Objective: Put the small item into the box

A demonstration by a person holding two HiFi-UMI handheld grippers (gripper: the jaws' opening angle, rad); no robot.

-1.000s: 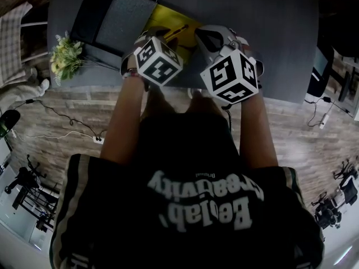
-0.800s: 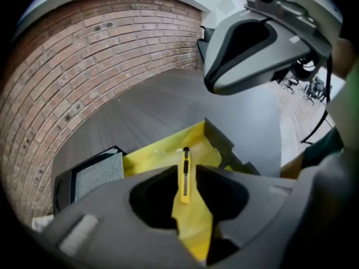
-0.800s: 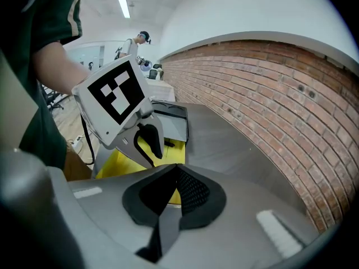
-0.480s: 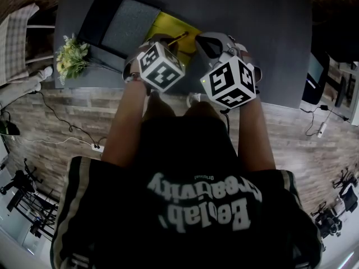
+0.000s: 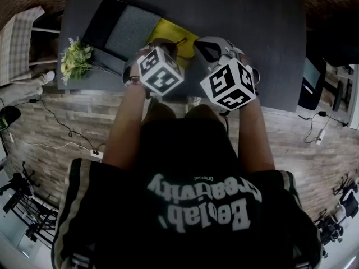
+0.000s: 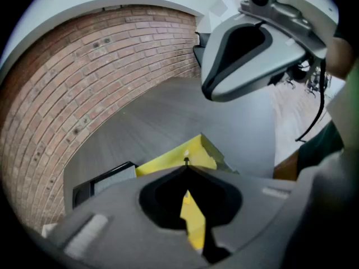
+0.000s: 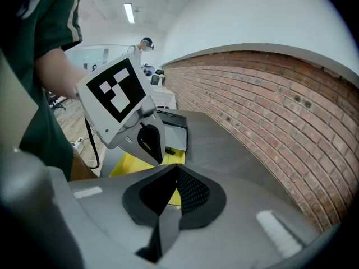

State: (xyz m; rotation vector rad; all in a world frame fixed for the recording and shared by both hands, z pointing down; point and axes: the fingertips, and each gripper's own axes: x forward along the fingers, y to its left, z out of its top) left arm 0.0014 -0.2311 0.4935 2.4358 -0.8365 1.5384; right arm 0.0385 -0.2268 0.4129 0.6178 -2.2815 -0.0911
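- Hovering side by side above the near edge of the dark grey table (image 5: 252, 27), both grippers point down and away from the person.
- Left gripper (image 6: 186, 170): its jaws have just snapped together, and the tips meet over the yellow box (image 5: 164, 29).
- Small item (image 5: 179, 40), a thin dark stick, shows against the yellow just past those tips. Whether it is pinched or lying loose, no view settles.
- Right gripper (image 7: 175, 170): its jaws are pressed together with nothing between them, and it hangs just beside the left one.
- By the near edge, left of middle, sits the yellow box, just beside a black box (image 5: 98, 15) with a grey liner (image 5: 132, 29) toward the left edge.
- Flower bunch (image 5: 76, 60) lies at the near-left corner.
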